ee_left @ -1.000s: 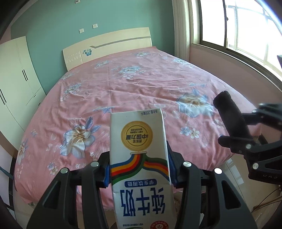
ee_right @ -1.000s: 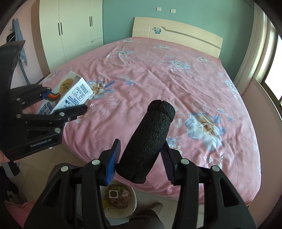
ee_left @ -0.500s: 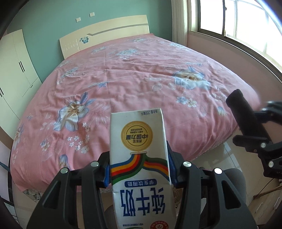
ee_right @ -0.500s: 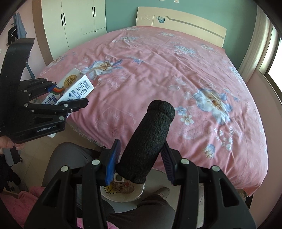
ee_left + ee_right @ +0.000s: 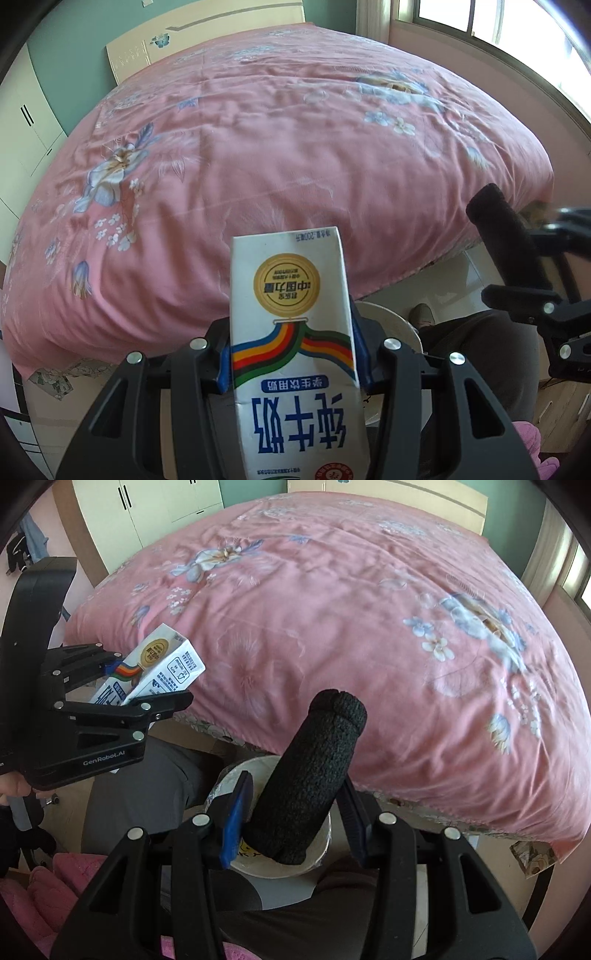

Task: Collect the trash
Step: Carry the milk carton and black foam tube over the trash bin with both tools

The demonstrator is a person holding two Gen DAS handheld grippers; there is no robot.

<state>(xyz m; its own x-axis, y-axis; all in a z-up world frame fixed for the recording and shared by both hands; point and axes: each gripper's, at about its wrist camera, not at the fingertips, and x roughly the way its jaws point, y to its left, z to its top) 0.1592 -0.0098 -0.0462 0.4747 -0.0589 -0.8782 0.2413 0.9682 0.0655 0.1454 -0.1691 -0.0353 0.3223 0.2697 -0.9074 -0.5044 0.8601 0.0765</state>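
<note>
I have the left tool pinching a milk carton: both blue pads press flat on its 2 sides, and the carton sticks out past the fingertips, printed face toward the camera, lettering upside down. My right tool is clamped on a black roll of knitted fabric, which leans up and to the right out of the pads.

Taking the white bin on the floor as landmark: the roll hangs directly over its open mouth in the right wrist view, with the rim showing on both sides of it. The carton is up and to the left of the bin, not over it, above my grey trouser leg. In the left wrist view only the bin's rim shows, behind and to the right of the carton.

Just beyond the bin hangs the edge of the pink flowered bedspread. My legs flank the bin on the near side, so free room around it is tight.
</note>
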